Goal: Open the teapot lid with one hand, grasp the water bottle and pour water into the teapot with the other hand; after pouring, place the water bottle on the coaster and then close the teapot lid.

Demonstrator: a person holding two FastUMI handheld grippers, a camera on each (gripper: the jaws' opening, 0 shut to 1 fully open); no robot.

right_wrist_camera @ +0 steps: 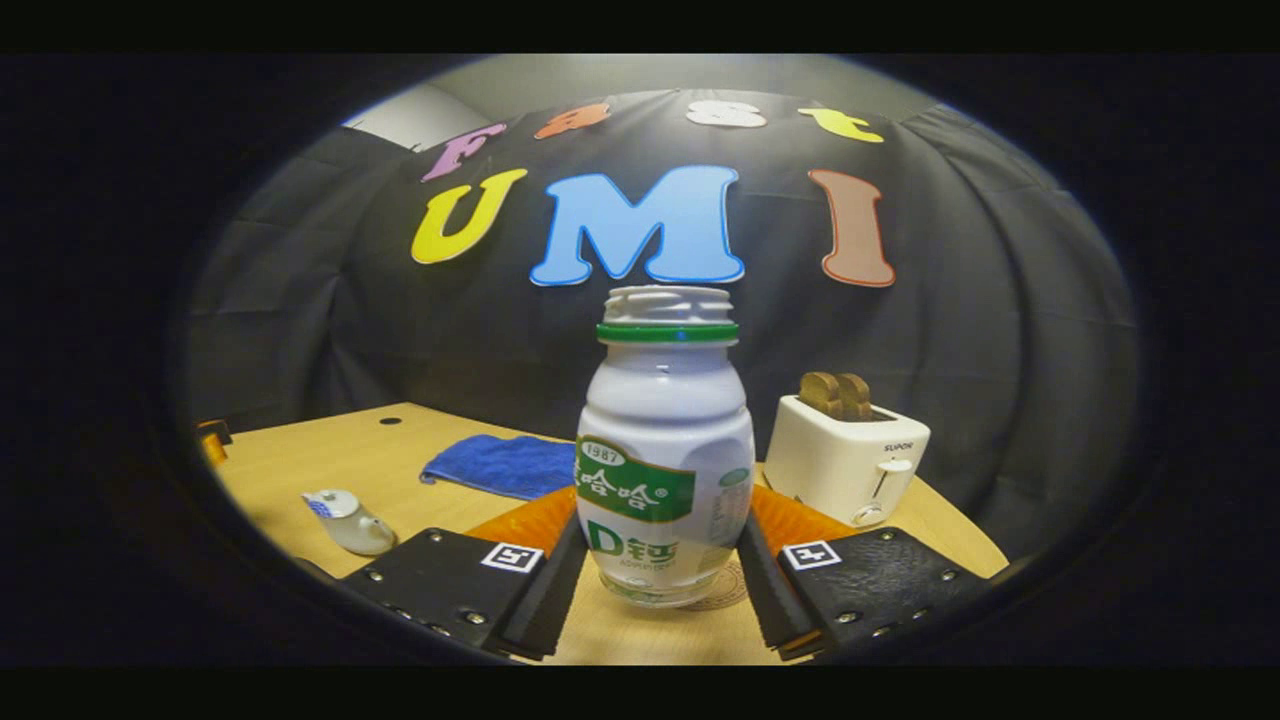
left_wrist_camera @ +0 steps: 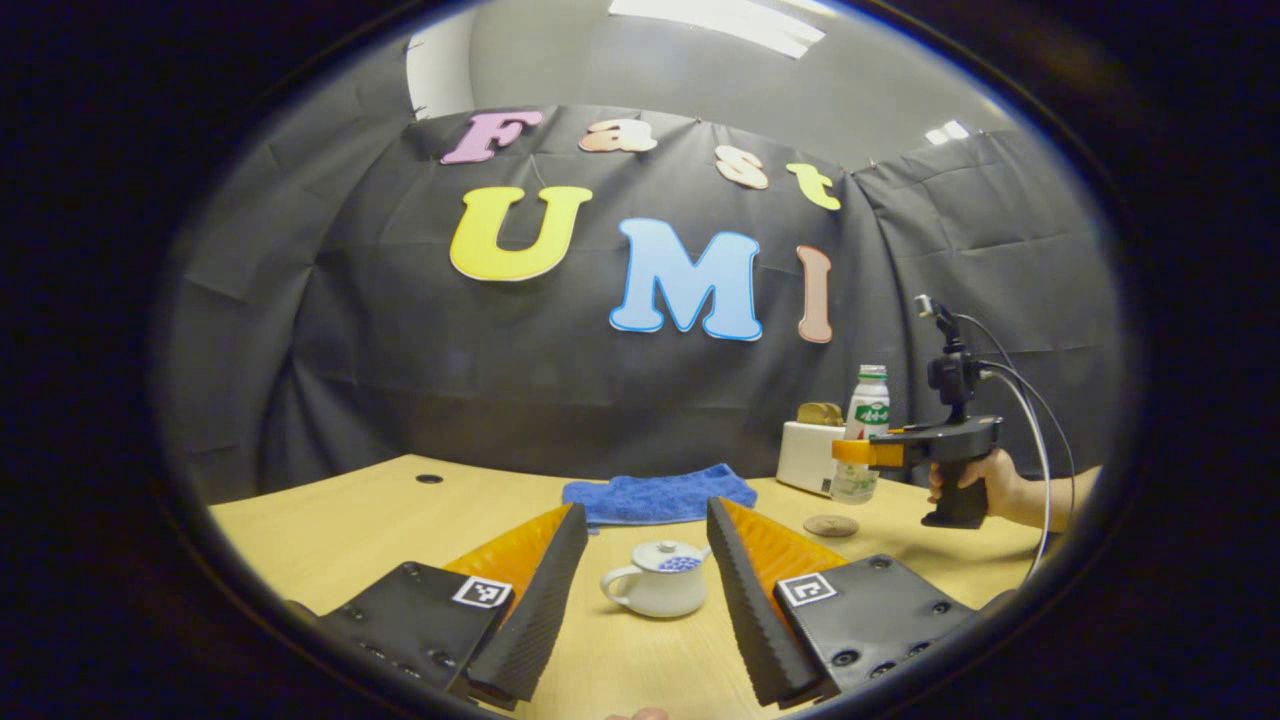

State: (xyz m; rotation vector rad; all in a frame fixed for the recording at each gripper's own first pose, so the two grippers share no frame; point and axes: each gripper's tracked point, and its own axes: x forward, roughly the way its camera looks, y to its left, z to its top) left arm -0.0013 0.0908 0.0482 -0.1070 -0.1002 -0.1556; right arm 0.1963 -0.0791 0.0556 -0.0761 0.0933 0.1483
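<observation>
Ahead of the left gripper point(left_wrist_camera: 640, 590), whose fingers are spread wide with nothing between them, a small white teapot point(left_wrist_camera: 657, 580) is seen standing on the wooden table point(left_wrist_camera: 330, 520), its lid point(left_wrist_camera: 668, 556) seated on top and its spout turned toward the right-hand finger. Behind it a folded blue towel point(left_wrist_camera: 658, 497) is laid flat. Farther right in the left gripper view, the right gripper point(left_wrist_camera: 850, 452) is shown from the side, held by a person's hand point(left_wrist_camera: 975, 482) and closed around the lower half of the water bottle point(left_wrist_camera: 862, 432), with a round coaster point(left_wrist_camera: 830, 525) lying on the table near and below it. Beyond the bottle a white toaster point(left_wrist_camera: 808, 455) with bread in its slots is visible. From the right gripper view, the bottle point(right_wrist_camera: 665, 450) is seen close up, upright and uncapped, pressed between both fingers point(right_wrist_camera: 560, 580), with the coaster point(right_wrist_camera: 728, 595) partly visible directly beneath its base; whether the bottle touches it cannot be told. The teapot point(right_wrist_camera: 348, 520) appears far to the left there, well apart from the bottle.
</observation>
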